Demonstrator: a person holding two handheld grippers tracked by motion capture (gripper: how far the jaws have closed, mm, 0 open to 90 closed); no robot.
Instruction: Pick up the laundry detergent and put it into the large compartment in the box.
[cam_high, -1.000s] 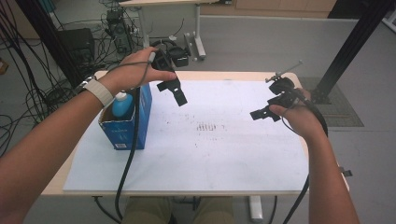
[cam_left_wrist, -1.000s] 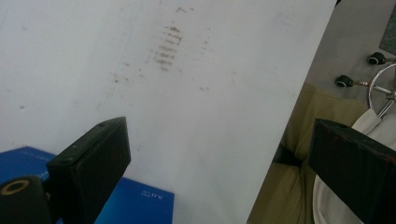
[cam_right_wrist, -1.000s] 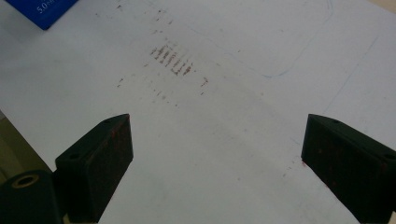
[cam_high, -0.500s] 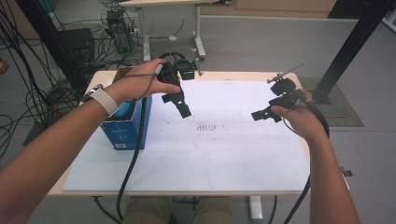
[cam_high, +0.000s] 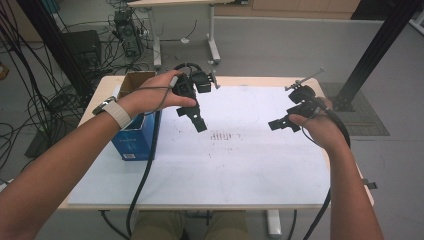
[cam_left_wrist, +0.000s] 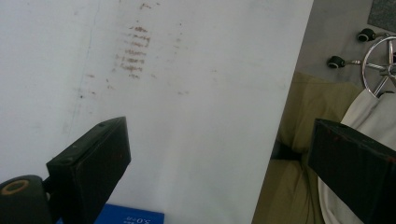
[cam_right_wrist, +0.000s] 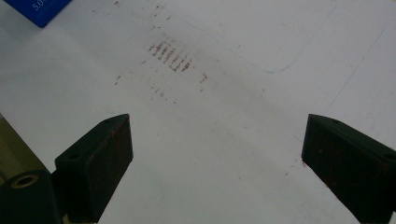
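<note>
My left gripper (cam_high: 192, 119) hangs open above the white sheet (cam_high: 235, 170), just right of a blue box (cam_high: 136, 140). In the left gripper view its black jaws stand wide apart around bare sheet, the left gripper (cam_left_wrist: 219, 158) holding nothing, with a corner of the blue box (cam_left_wrist: 128, 217) at the bottom. My right gripper (cam_high: 284, 125) hovers over the sheet's right side, pointing left. It too is open and empty in the right gripper view, right gripper (cam_right_wrist: 217, 158). A patch of brown smudge marks (cam_high: 225, 136) lies between the two.
The blue box stands at the table's left edge with its brown top flap (cam_high: 134, 80) open. Cables trail from both grippers over the front edge. The person's lap (cam_left_wrist: 289, 186) and a chair base (cam_left_wrist: 380, 60) lie beyond the sheet's edge. Desks and cable clutter stand behind.
My left gripper has moved right and slightly nearer, from over the blue box out above the sheet. The right gripper has hardly moved.
</note>
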